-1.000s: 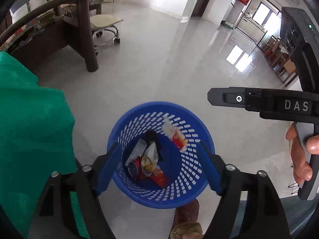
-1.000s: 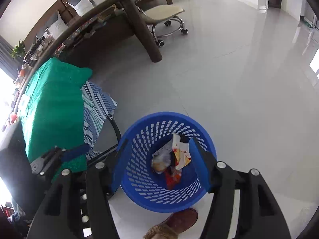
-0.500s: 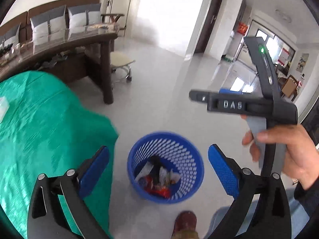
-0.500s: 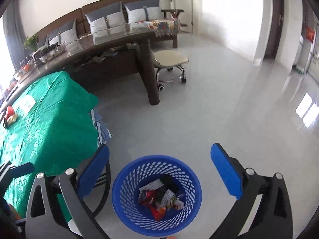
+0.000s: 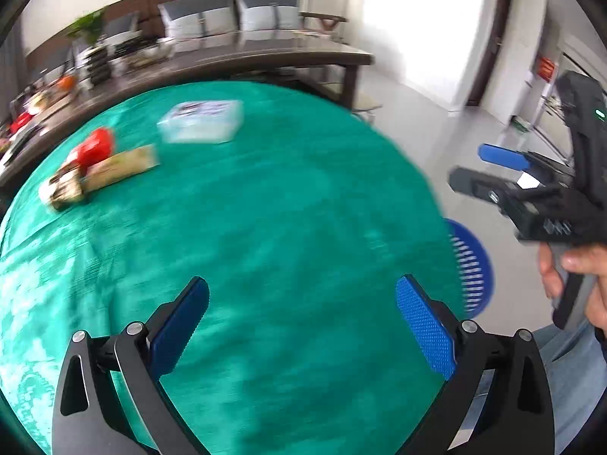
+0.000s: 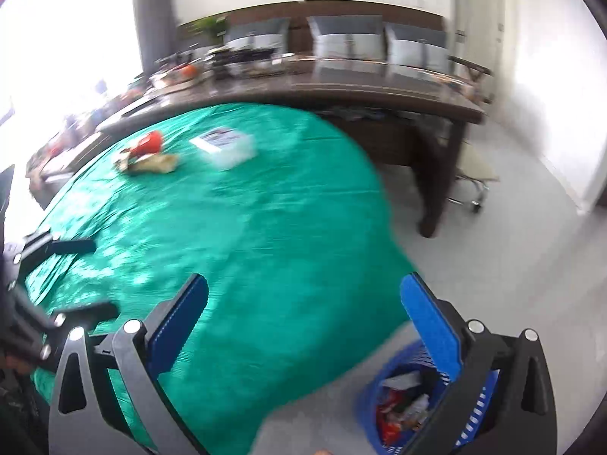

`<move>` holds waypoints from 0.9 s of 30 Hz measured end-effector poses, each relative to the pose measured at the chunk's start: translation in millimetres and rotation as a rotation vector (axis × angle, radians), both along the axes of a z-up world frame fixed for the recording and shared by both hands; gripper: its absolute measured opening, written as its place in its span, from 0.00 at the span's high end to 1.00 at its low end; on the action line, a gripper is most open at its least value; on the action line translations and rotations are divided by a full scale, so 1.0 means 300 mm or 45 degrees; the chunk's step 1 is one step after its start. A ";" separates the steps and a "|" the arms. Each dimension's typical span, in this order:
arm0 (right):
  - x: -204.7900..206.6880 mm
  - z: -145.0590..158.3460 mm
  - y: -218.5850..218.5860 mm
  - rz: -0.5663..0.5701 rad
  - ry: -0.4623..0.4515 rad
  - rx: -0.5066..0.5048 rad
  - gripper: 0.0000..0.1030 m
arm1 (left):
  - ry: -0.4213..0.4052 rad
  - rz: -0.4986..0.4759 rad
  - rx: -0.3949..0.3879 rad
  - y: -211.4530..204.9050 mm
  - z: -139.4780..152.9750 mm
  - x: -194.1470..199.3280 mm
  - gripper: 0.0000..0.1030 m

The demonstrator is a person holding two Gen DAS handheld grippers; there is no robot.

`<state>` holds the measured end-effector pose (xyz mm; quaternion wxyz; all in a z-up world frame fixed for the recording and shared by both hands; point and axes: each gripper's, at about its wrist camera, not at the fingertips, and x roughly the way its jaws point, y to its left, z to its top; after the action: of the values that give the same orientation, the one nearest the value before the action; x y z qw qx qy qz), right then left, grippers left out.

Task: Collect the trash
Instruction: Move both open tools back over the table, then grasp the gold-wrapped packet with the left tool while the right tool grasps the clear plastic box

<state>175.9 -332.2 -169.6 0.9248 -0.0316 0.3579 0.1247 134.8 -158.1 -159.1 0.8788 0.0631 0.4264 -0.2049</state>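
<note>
Both grippers are spread wide with nothing between their pads, each tilted downward over a table. The left gripper [image 5: 301, 324] has two blue pads with a fine dotted texture, mounted on black angular arms with silver rivets; below them lies only the green tablecloth [image 5: 265, 227], a slightly shiny, crinkled fabric draped over a rounded tabletop. The right gripper [image 6: 303, 326] has the same blue pads and black frame, its left pad over the cloth and its right pad over the grey floor near the table's edge. In the left wrist view, a hand [image 5: 580, 276] at the right edge grips the black pistol-style handle of the right gripper. The remaining trash sits on the far side of the table, well apart from both grippers: a red wrapper [image 5: 93, 148] touching a long tan packet [image 5: 121, 168], blurred by motion. Just beside them is a clear rectangular plastic box [image 5: 203, 127]. A round blue plastic basket [image 6: 425, 402] with slotted walls stands on the floor beside the table, holding crumpled wrappers.
</note>
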 end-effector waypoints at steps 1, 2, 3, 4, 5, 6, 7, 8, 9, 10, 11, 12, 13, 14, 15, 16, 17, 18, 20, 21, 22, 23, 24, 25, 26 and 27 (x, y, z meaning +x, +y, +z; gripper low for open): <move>0.005 -0.005 0.066 0.042 0.008 -0.009 0.04 | -0.001 0.035 0.015 0.052 -0.001 0.011 0.05; 0.009 -0.010 0.124 0.083 0.015 -0.017 0.04 | 0.000 0.081 0.035 0.113 -0.004 0.025 0.05; 0.017 -0.016 0.187 0.125 0.026 -0.029 0.04 | 0.001 0.113 0.048 0.164 -0.004 0.037 0.05; 0.027 -0.022 0.242 0.155 0.037 -0.044 0.04 | 0.002 0.155 0.057 0.218 -0.005 0.052 0.05; 0.035 -0.031 0.277 0.171 0.044 -0.054 0.04 | 0.004 0.187 0.059 0.266 -0.016 0.062 0.05; 0.049 -0.039 0.322 0.192 0.053 -0.066 0.04 | 0.007 0.222 0.060 0.309 -0.016 0.074 0.05; 0.065 -0.050 0.355 0.202 0.064 -0.081 0.04 | 0.011 0.263 0.060 0.356 -0.016 0.090 0.05; 0.078 -0.065 0.377 0.204 0.079 -0.094 0.04 | 0.013 0.295 0.060 0.392 -0.019 0.097 0.05; 0.095 -0.082 0.393 0.201 0.102 -0.105 0.04 | 0.017 0.329 0.062 0.426 -0.023 0.111 0.05; 0.117 -0.099 0.409 0.197 0.127 -0.110 0.04 | 0.018 0.356 0.063 0.455 -0.025 0.115 0.05; 0.138 -0.117 0.425 0.188 0.148 -0.121 0.04 | 0.020 0.377 0.062 0.476 -0.030 0.123 0.05; 0.150 -0.131 0.432 0.179 0.159 -0.135 0.04 | 0.025 0.401 0.058 0.501 -0.032 0.138 0.05; 0.163 -0.149 0.438 0.170 0.173 -0.152 0.05 | 0.028 0.417 0.050 0.512 -0.034 0.158 0.05; 0.170 -0.162 0.437 0.167 0.186 -0.148 0.04 | 0.026 0.436 0.037 0.529 -0.030 0.180 0.05; 0.167 -0.160 0.421 0.159 0.191 -0.125 0.04 | 0.021 0.450 0.030 0.539 -0.024 0.205 0.05; 0.170 -0.162 0.417 0.157 0.200 -0.116 0.05 | 0.008 0.465 0.023 0.547 -0.015 0.233 0.05; 0.170 -0.162 0.412 0.157 0.204 -0.108 0.05 | -0.006 0.479 0.018 0.548 -0.004 0.267 0.05; 0.170 -0.163 0.410 0.156 0.206 -0.104 0.05 | -0.016 0.492 0.012 0.548 0.005 0.300 0.05; 0.168 -0.163 0.410 0.153 0.204 -0.108 0.05 | -0.031 0.532 0.008 0.543 0.022 0.390 0.05; 0.166 -0.163 0.408 0.153 0.203 -0.107 0.05 | -0.045 0.562 0.017 0.539 0.026 0.436 0.05; 0.166 -0.163 0.408 0.153 0.203 -0.105 0.05 | -0.056 0.594 0.035 0.534 0.027 0.481 0.05; 0.169 -0.165 0.413 0.153 0.203 -0.106 0.05 | -0.061 0.647 0.074 0.532 0.021 0.530 0.05; 0.169 -0.165 0.413 0.153 0.203 -0.106 0.05 | -0.049 0.685 0.099 0.535 0.014 0.568 0.05; 0.169 -0.165 0.413 0.153 0.203 -0.106 0.05 | -0.027 0.726 0.105 0.544 0.004 0.598 0.05; 0.169 -0.165 0.412 0.153 0.203 -0.106 0.05 | -0.023 0.744 0.089 0.556 -0.001 0.609 0.15; 0.169 -0.165 0.412 0.153 0.203 -0.106 0.05 | -0.020 0.749 0.067 0.566 -0.004 0.610 0.25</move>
<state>226.7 -208.5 -219.0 0.8821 -0.0812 0.4329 0.1671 317.8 11.8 -160.2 0.9018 -0.0389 0.4247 0.0703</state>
